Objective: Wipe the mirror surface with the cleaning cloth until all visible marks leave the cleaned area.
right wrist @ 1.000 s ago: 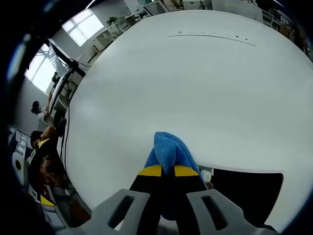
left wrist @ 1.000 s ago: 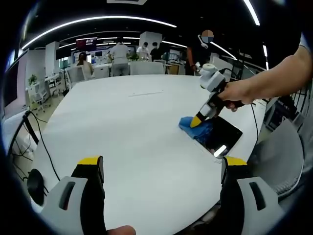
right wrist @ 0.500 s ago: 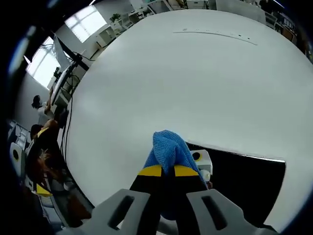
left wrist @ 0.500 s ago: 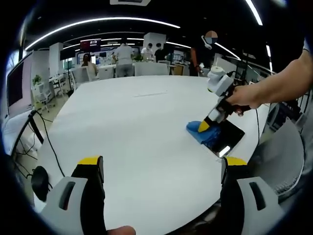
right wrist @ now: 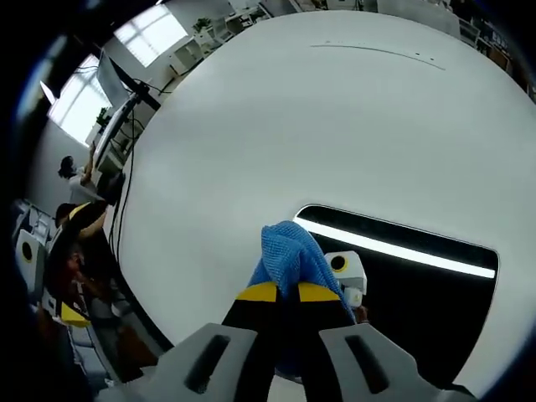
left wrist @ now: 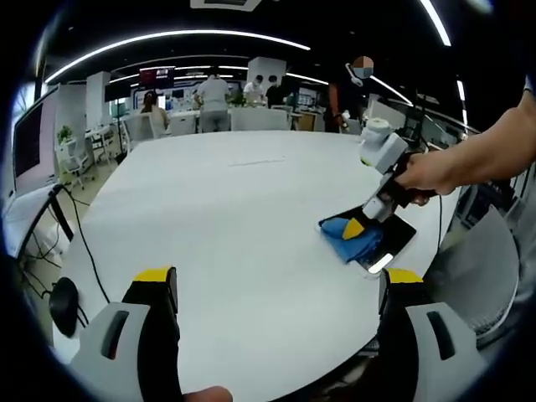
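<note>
A dark rectangular mirror (right wrist: 419,276) lies flat on the round white table (right wrist: 335,126), near its edge. My right gripper (right wrist: 287,292) is shut on a blue cleaning cloth (right wrist: 289,255), which presses on the mirror's left part. In the left gripper view the same cloth (left wrist: 350,237) sits on the mirror (left wrist: 394,239) at the right, under the right gripper (left wrist: 355,228) held by a person's hand. My left gripper (left wrist: 280,280) hangs open over the table's near side, far from the mirror, with nothing between its jaws.
The white table (left wrist: 226,209) is bare apart from the mirror. Cables and a dark stand (left wrist: 59,251) are off its left edge. Several people (left wrist: 209,88) stand at desks far behind. A grey chair (left wrist: 486,268) is by the right edge.
The right gripper has slid the cloth further onto the mirror, toward the table's edge; more of the mirror now shows ahead of the cloth. My left gripper stays open and still.
</note>
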`<state>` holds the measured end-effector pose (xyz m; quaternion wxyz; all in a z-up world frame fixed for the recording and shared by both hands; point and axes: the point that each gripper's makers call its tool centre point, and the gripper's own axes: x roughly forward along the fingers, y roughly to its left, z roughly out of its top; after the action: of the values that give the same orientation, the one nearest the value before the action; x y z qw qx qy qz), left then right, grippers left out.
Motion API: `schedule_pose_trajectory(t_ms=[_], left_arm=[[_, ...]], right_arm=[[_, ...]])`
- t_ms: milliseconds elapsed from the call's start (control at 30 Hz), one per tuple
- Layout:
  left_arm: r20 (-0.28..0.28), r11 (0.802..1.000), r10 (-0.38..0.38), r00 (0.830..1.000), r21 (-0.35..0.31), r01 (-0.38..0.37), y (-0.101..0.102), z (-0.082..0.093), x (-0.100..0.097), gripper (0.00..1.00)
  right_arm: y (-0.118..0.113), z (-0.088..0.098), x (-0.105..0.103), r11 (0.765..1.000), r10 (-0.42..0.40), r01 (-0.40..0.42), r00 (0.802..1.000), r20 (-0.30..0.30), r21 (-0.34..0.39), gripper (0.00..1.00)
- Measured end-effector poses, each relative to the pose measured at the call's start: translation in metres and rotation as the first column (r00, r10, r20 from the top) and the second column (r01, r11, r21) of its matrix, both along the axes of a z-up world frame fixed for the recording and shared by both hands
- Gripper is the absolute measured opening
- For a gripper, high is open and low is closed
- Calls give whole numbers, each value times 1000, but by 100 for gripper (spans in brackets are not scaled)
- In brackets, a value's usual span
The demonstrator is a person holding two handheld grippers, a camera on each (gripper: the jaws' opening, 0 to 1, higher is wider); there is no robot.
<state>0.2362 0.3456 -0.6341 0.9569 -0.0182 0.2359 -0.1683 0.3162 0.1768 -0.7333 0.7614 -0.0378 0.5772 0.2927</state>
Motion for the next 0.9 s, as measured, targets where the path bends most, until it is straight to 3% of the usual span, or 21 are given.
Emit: schedule_pose_trajectory(t_ms=[600,700,900], left_arm=[[15,1000,-10,1000,0,10,-1,7,-8,99],[-7,999,-36,999,21,36,-3,1,-8,99],[18,999,-35,999,21,34,-5,11,-5,99]], right_arm=[[1,1,0,999,50,-50,998,33,-9,1],[0,-1,2,999,42,-42,999,27,8,1],[0,-2,3,998,55,-56,998,37,5,0]])
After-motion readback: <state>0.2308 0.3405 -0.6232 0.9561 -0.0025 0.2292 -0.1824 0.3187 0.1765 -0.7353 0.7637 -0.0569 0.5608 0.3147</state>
